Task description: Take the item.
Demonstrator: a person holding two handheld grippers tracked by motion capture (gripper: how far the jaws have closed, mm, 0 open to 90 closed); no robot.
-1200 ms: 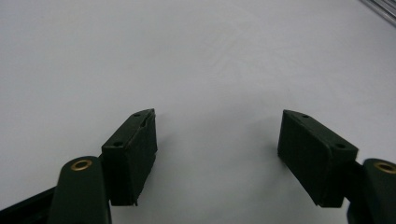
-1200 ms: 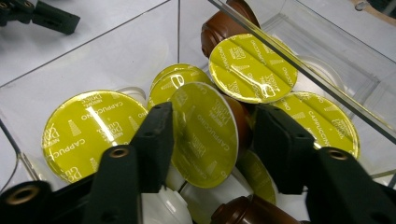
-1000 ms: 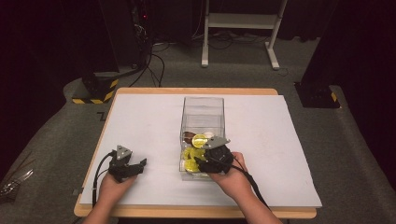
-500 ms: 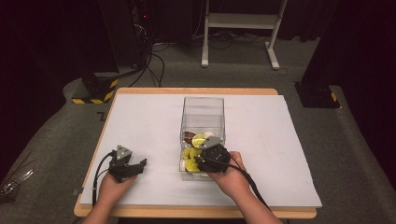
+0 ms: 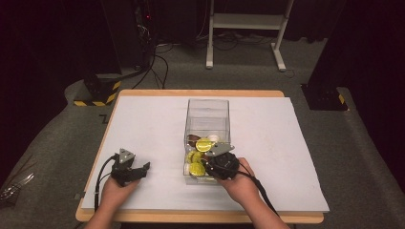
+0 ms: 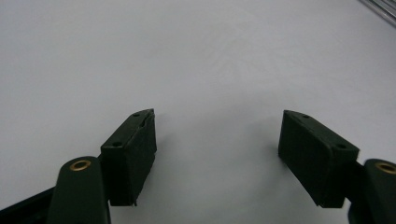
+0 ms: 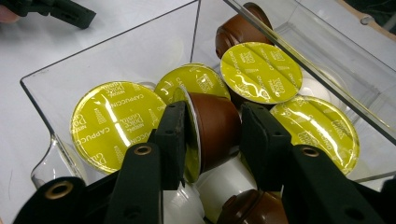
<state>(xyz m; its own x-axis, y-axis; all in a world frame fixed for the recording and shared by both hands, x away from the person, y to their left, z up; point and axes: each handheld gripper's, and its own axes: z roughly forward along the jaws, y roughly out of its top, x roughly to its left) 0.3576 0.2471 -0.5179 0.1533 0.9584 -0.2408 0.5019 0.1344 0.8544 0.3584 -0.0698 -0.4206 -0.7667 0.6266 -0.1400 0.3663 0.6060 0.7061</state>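
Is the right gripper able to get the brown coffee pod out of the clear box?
Probably yes. The right gripper has just been closing around the brown coffee pod, which lies on its side between the jaws. The clear box is open on top, so nothing blocks lifting it out.

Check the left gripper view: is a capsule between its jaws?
No, the left gripper stands open over bare white table, nothing between its jaws.
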